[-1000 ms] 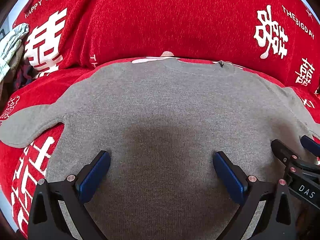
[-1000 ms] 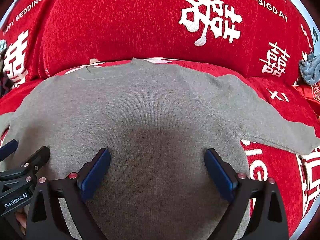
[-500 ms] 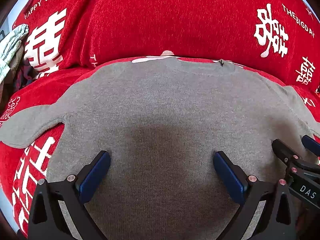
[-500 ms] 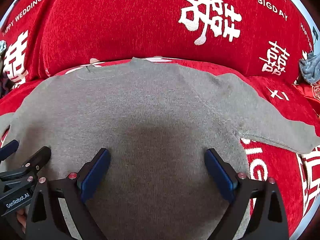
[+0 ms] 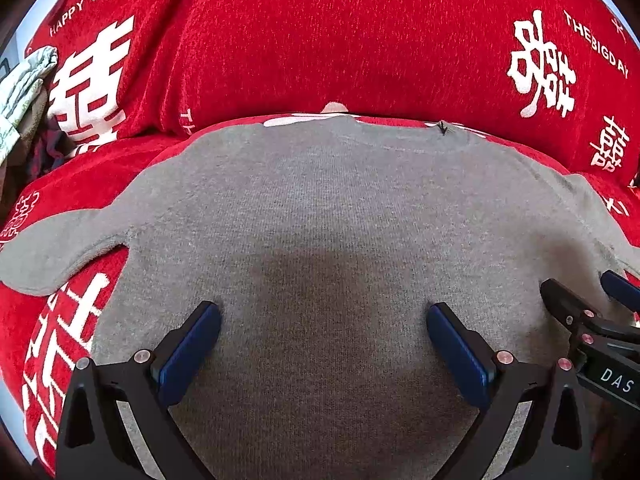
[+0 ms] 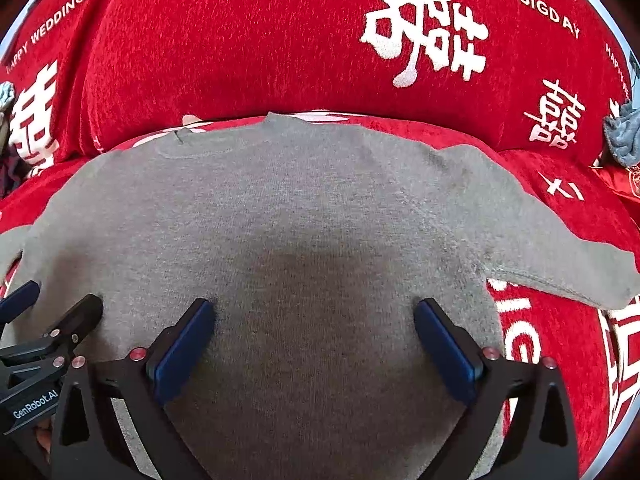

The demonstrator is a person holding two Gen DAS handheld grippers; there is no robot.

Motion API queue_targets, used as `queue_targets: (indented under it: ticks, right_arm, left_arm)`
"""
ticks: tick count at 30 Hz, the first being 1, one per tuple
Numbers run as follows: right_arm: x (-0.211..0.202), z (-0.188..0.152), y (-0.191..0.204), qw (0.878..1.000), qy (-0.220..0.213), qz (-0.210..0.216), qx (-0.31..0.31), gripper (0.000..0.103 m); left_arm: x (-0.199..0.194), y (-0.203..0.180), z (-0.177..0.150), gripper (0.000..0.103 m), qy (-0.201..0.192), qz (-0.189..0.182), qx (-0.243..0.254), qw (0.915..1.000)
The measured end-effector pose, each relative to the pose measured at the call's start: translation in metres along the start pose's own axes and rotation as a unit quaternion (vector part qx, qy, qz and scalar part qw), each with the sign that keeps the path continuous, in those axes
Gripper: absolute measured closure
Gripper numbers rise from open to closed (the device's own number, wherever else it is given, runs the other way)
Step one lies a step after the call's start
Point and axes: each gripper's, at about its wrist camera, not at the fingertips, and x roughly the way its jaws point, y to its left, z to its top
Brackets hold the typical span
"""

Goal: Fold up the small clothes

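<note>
Change since earlier: almost none; both grippers keep the same place over the sweater's lower half, and the cloth has not shifted.
Left gripper [image 5: 323, 328]: fingers spread wide apart, nothing between them; blue pads [image 5: 192, 346] sit low over the grey knit, whether they touch it cannot be told.
Right gripper [image 6: 314, 326]: fingers likewise spread wide apart and empty, blue pads [image 6: 444, 348] over the sweater's lower body.
Side by side: the right gripper's tip shows at the right edge of the left view [image 5: 588, 320], and the left gripper's tip at the left edge of the right view [image 6: 52, 336]; they are near each other, apart.
Sweater [image 5: 340, 208]: grey knit, spread flat and face up on the red cover, neckline away from the grippers, hem toward them.
Shadow: a dark patch lies on the knit between each pair of fingers.
Left sleeve [image 5: 48, 252]: stretched out sideways onto the red cover.
Right sleeve [image 6: 560, 252]: stretched out the other way, cuff near the frame edge.
Red cover [image 6: 224, 40]: plush, with white characters and the words HAPPY WEDDING and THE BIG DAY; it rises behind the neckline as a backrest.
Pale cloth [image 5: 20, 84]: bunched at the far left edge.
Blue-grey cloth [image 6: 622, 132]: bunched at the far right edge.
</note>
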Motion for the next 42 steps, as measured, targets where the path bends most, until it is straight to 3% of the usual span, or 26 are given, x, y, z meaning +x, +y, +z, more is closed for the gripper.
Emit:
queue_targets:
  ticks: [9,16,19,30,42]
  right_arm:
    - [0.004,0.007,0.002,1.0,0.03,-0.004,-0.008,0.002]
    - [0.011,0.03,-0.001,0.993,0.12,0.014,-0.012,0.001]
    - [0.0,0.038,-0.005,0.994,0.107,0.028,0.007,0.001]
    - [-0.034,0.052,0.003,0.999,0.045,0.021,-0.019,0.002]
    - [-0.043,0.039,-0.047,0.999,0.027,0.019,0.013,0.002]
  left_arm:
    - [0.005,0.001,0.012,0.0,0.053,0.007,-0.026,0.9983]
    - [0.012,0.001,0.024,0.0,0.112,0.001,-0.014,0.9936]
    - [0.012,0.002,0.029,0.0,0.132,0.0,-0.018,0.9911]
    - [-0.012,-0.002,0.041,0.0,0.107,0.015,-0.036,0.9934]
    - [-0.032,-0.04,0.052,0.0,0.075,0.021,-0.011,0.9969]
